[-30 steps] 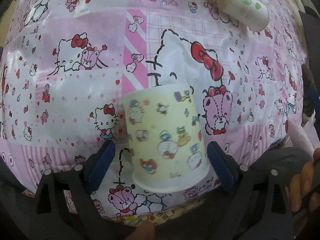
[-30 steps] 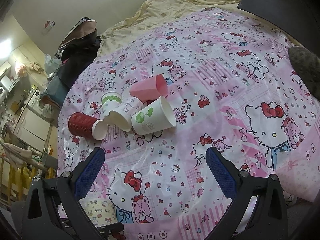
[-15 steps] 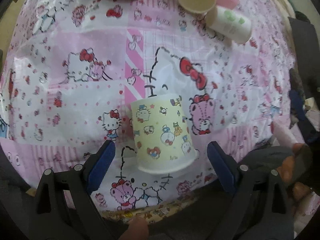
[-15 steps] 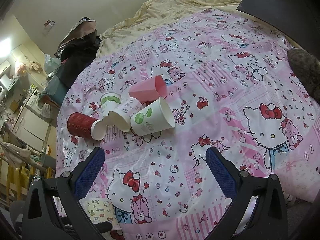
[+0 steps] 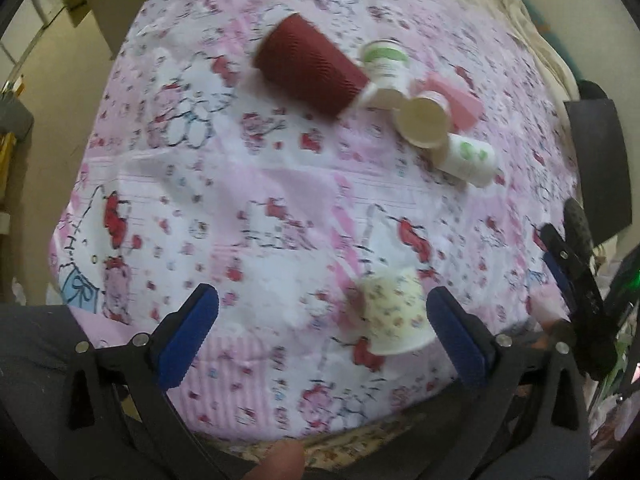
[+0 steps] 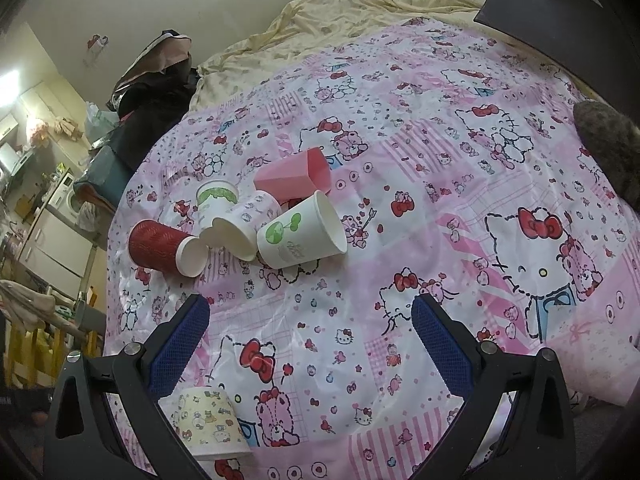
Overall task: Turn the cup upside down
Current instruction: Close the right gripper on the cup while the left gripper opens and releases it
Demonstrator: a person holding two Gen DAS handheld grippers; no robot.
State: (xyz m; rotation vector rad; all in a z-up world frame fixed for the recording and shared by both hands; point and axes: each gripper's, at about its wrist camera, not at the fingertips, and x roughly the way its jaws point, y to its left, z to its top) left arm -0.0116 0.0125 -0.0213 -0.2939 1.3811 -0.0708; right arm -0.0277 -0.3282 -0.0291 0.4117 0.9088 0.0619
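A pale yellow cartoon-print paper cup (image 5: 394,312) stands upside down, rim on the pink Hello Kitty cloth, near the front edge. My left gripper (image 5: 322,330) is open and empty above it; the cup sits close to its right finger, untouched. The same cup shows in the right wrist view (image 6: 208,424), behind my right gripper's left finger. My right gripper (image 6: 312,344) is open and empty over the cloth. Farther back several cups lie on their sides: a red ribbed cup (image 6: 164,248), a white cup with green print (image 6: 300,232), a pink cup (image 6: 294,178).
The pink cloth (image 6: 440,160) covers a round table. A beige blanket (image 6: 360,0) lies beyond it. A dark board (image 6: 560,20) is at the right, a grey furry thing (image 6: 608,144) at the right edge. Furniture and clutter stand at the left.
My left gripper has pulled back, risen and swung left, away from the upside-down yellow cup, which stays standing. The lying cups have come into its view. My right gripper has barely moved.
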